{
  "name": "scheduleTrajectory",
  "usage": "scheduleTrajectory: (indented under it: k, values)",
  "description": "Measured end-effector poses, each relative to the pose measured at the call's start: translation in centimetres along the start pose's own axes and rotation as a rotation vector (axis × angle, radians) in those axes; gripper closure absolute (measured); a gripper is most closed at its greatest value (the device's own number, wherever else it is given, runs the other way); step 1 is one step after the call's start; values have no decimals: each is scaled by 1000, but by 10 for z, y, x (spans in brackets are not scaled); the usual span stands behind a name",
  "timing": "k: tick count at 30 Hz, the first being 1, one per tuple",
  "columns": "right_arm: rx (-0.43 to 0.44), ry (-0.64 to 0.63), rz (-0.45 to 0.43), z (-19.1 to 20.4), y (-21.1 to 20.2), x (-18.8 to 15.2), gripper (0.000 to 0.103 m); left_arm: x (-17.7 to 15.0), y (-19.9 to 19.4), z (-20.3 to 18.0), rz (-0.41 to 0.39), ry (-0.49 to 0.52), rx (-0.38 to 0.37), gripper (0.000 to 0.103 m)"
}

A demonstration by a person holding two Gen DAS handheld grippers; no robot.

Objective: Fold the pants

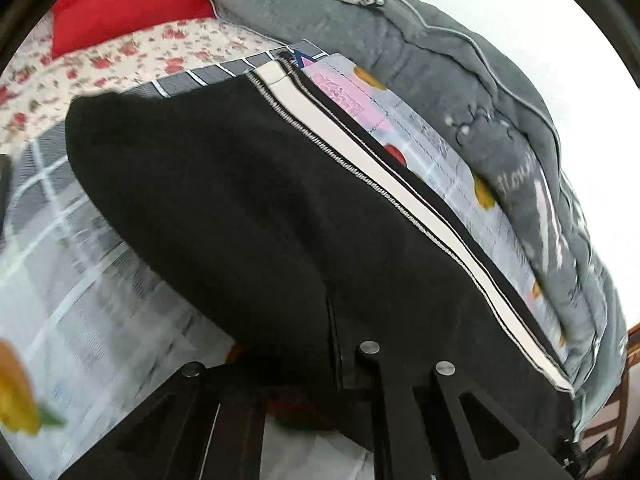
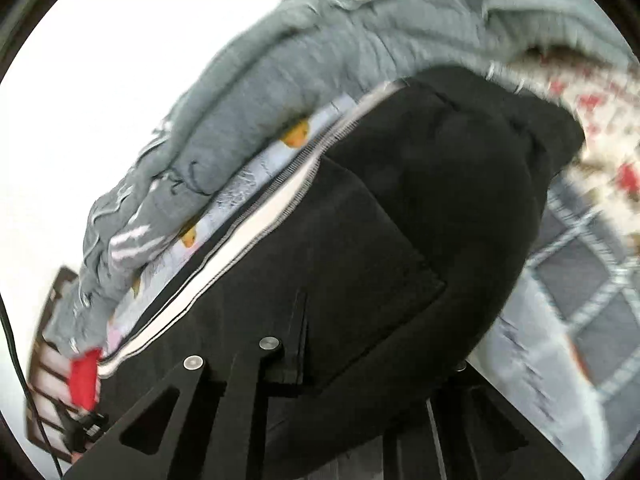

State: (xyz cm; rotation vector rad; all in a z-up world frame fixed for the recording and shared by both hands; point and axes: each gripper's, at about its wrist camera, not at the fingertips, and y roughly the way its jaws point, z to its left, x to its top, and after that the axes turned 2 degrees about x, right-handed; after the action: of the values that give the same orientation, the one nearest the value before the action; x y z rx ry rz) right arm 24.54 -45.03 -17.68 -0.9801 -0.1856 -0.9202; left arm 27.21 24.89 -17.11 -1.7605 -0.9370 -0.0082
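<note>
Black pants [image 1: 248, 200] with a white side stripe [image 1: 360, 152] lie over a bed and fill both views; they also show in the right wrist view [image 2: 420, 208]. My left gripper [image 1: 312, 364] is shut on the near edge of the pants, with black cloth draped over its fingers [image 1: 372, 392]. My right gripper [image 2: 320, 360] is shut on the pants too, its fingers [image 2: 240, 392] partly buried in the cloth. Both views are tilted and blurred.
A grey quilt [image 1: 460, 64] is bunched along the far side of the pants, and shows in the right wrist view [image 2: 280, 92]. A grey checked sheet [image 1: 80, 248], a floral sheet [image 1: 120, 60] and a red pillow [image 1: 120, 4] lie beyond.
</note>
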Motion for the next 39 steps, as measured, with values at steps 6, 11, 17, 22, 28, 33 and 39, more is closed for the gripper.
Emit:
scheduleTrajectory:
  k: [6, 11, 17, 22, 28, 33, 39]
  values:
    - [-17, -42, 26, -26, -53, -24, 90, -38, -38, 4, 11, 58, -15, 93]
    - [-41, -44, 33, -59, -87, -43, 89, -73, -60, 13, 18, 79, -40, 93]
    - [-106, -26, 31, -71, -106, -65, 80, -98, -71, 30, 25, 83, -16, 80]
    - [-207, -164, 24, -55, -133, -93, 69, -120, -93, 29, -6, 131, 25, 46]
    - [-260, -303, -20, -34, -170, -118, 66, -158, -122, 13, -56, 221, 61, 45]
    - [-221, -404, -64, -3, -173, -123, 57, -174, -138, -32, -128, 324, -11, 43]
    - [-149, -529, -4, 33, -116, -131, 42, -182, -89, -81, -130, 431, 73, 36]
